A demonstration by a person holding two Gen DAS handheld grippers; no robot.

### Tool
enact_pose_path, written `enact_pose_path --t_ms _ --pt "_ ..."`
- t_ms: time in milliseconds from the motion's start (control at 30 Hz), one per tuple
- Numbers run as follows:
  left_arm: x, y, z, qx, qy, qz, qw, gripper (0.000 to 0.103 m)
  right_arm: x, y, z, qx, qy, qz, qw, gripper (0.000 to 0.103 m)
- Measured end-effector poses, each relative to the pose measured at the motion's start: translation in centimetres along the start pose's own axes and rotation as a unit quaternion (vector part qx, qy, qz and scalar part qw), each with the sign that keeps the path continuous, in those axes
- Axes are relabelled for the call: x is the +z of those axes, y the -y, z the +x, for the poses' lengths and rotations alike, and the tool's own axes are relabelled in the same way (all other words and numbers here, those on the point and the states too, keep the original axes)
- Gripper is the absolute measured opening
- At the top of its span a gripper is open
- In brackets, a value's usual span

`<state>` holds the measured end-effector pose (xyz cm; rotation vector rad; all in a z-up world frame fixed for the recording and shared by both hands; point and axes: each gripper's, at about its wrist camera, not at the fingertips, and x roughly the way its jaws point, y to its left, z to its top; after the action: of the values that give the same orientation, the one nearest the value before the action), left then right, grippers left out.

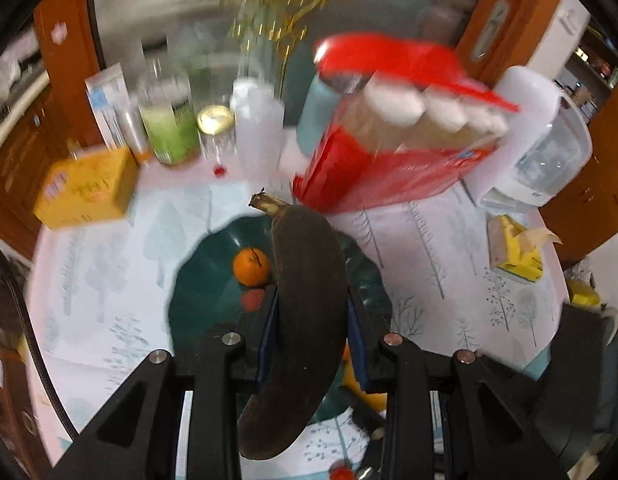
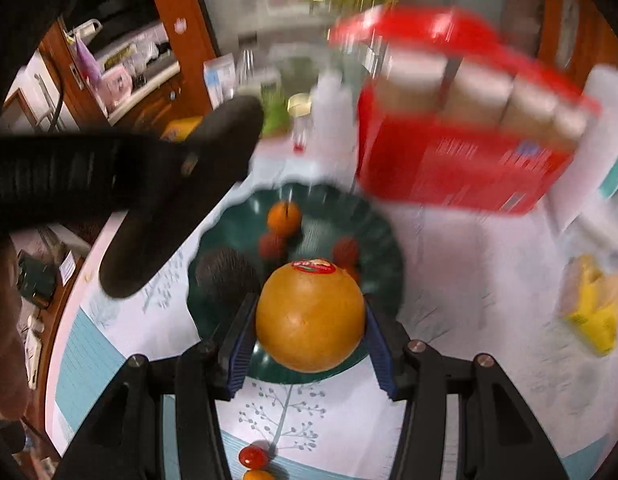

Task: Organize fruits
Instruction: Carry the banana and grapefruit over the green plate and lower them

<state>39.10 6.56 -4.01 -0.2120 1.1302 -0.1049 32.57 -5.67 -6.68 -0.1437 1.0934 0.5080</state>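
Note:
My left gripper [image 1: 311, 300] is shut on a dark, overripe banana [image 1: 305, 256], held above a dark green plate [image 1: 201, 280]. On the plate lie a small tangerine [image 1: 251, 266] and a red fruit [image 1: 253, 300]. My right gripper [image 2: 309, 306] is shut on a large orange [image 2: 311, 320] with a red sticker, over the near side of the same plate [image 2: 379, 236]. The right wrist view also shows the tangerine [image 2: 284, 218], two red fruits [image 2: 272, 245] and the banana [image 2: 149, 236] at left. A cherry tomato [image 2: 253, 456] lies on the cloth near me.
A red box of bottles [image 1: 389, 168] stands just behind the plate. Around it are a yellow box [image 1: 85, 192], jars and bottles [image 1: 171, 132], a white appliance [image 1: 549, 140] and a yellow tissue pack [image 1: 517, 252]. A tree-patterned cloth [image 1: 429, 264] covers the round table.

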Motion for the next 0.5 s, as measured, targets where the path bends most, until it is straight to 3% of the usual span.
enact_pose_path --t_ms 233,500 --pt "-0.9 -1.1 6.0 -0.02 -0.037 -0.019 0.9989 0.03 -2.1 1.2 4.7 0.049 -0.026 0.032 0.998 0.051" --pt "-1.3 -1.8 9.7 -0.018 -0.059 -0.029 0.9977 0.031 -1.8 0.9 4.4 0.066 0.01 0.018 0.998 0.053"
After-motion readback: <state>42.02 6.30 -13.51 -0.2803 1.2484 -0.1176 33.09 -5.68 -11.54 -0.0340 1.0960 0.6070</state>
